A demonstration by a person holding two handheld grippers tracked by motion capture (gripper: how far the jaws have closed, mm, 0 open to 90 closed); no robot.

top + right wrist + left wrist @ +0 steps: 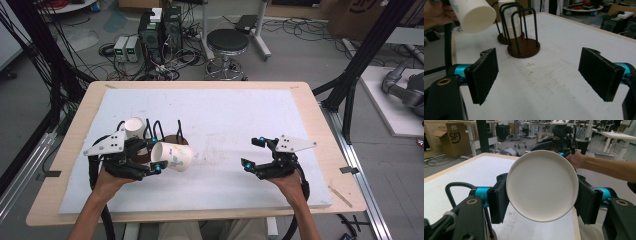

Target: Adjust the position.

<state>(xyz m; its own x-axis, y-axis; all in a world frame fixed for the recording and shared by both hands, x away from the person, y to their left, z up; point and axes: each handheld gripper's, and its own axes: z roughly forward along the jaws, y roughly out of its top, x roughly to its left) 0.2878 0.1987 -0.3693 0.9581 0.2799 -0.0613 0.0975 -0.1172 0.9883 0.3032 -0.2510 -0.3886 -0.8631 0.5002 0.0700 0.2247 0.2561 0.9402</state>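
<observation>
Above the mat, my left gripper point(156, 167) clamps a paper cup point(172, 156) sideways (base toward the rack point(523, 47)). My right gripper point(255, 152) hangs open, empty, ready to assist.

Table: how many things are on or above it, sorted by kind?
Grippers: 2 (left gripper, right gripper)
Wire racks: 2 (empty rack, filled rack)
Cup stacks: 1 (cup stack)
Single cups: 1 (paper cup, in the left jaws)
Total: 6

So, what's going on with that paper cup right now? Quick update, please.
Left gripper shut on paper cup, held on its side above the table. Right gripper open, nothing between its jaws. Empty holder ahead, path unobstructed.
</observation>
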